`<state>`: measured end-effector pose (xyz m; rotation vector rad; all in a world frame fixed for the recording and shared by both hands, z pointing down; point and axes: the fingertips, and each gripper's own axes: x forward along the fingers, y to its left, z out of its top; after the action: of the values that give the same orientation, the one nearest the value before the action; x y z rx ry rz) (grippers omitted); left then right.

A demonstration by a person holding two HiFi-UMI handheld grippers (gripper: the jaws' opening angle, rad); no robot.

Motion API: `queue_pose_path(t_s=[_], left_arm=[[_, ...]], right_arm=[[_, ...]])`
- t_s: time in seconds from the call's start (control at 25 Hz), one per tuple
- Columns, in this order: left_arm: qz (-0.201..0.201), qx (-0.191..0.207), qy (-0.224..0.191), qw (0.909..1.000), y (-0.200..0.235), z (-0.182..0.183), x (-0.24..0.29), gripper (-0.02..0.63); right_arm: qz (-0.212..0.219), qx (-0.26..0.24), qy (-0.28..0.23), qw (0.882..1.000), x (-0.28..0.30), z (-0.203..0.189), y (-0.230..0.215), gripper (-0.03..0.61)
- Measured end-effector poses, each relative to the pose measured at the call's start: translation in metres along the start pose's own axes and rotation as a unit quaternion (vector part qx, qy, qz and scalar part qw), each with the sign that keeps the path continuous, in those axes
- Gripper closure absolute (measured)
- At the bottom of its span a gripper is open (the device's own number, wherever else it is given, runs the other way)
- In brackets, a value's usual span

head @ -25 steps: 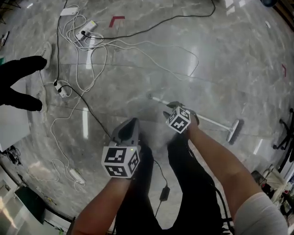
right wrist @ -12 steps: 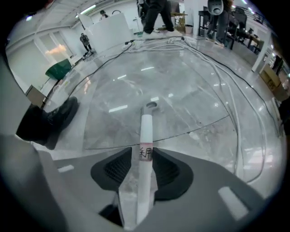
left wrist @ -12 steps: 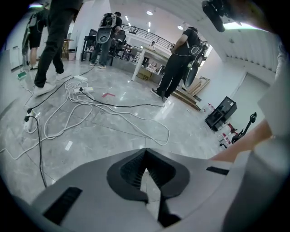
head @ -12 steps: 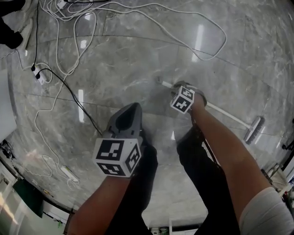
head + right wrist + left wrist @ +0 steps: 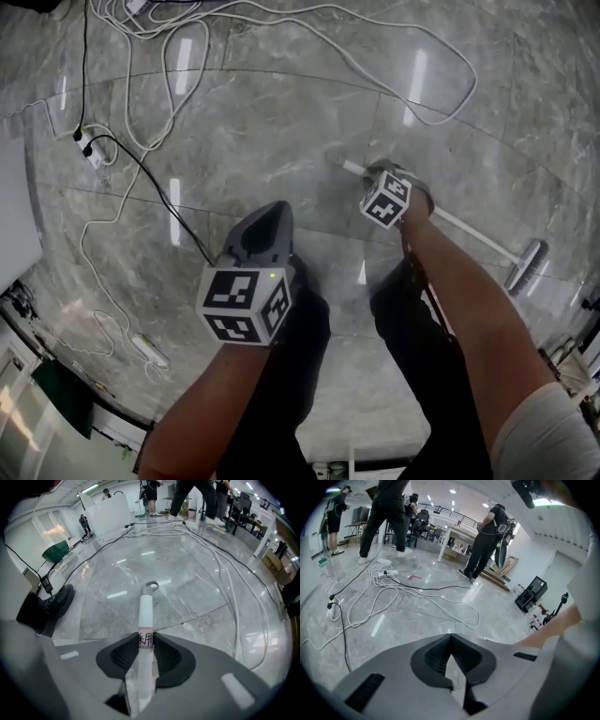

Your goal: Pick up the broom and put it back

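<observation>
The broom (image 5: 478,239) lies flat on the grey marble floor at the right, its white handle running up-left from the brush head (image 5: 527,265). My right gripper (image 5: 377,175) points steeply down over the handle's free end. In the right gripper view the white handle (image 5: 146,611), with a labelled band, runs between the jaws of my right gripper (image 5: 146,641); they are closing and the pads touch it on both sides. My left gripper (image 5: 267,216) hovers over bare floor to the left. The left gripper view shows my left gripper (image 5: 450,637) with its jaws meeting and nothing in them.
White cables (image 5: 281,19) and a black cable (image 5: 150,178) loop across the floor at the back and left, with a power strip (image 5: 150,352) near the left edge. My dark trouser legs (image 5: 412,375) stand below the grippers. Several people (image 5: 487,541) stand further off in the room.
Both grippers have sunk towards the floor. The right gripper has come down over the end of the broom handle. The left one stays apart from the broom.
</observation>
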<state>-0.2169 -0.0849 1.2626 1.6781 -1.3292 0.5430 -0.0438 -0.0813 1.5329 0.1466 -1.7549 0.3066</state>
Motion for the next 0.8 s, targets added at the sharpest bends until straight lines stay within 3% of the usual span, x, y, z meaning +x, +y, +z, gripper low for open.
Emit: queue_pose_path(t_s=[0.16, 0.32, 0.56, 0.8], left_arm=[[0.005, 0.006, -0.013, 0.9999, -0.016, 0.03, -0.016, 0.609], [-0.004, 0.022, -0.042, 0.9989, -0.061, 0.088, -0.063, 0.609], [-0.008, 0.028, -0.075, 0.9967, -0.144, 0.186, -0.2, 0.609], [-0.012, 0.063, -0.123, 0.9904, -0.23, 0.294, -0.324, 0.609]], right_arm=[[-0.008, 0.002, -0.051, 0.999, -0.06, 0.031, -0.007, 0.48], [-0.034, 0.006, -0.111, 0.993, -0.171, 0.064, -0.02, 0.482], [-0.056, 0.012, -0.203, 0.977, -0.406, 0.09, 0.008, 0.48], [-0.116, 0.036, -0.293, 0.948, -0.637, 0.092, 0.004, 0.48]])
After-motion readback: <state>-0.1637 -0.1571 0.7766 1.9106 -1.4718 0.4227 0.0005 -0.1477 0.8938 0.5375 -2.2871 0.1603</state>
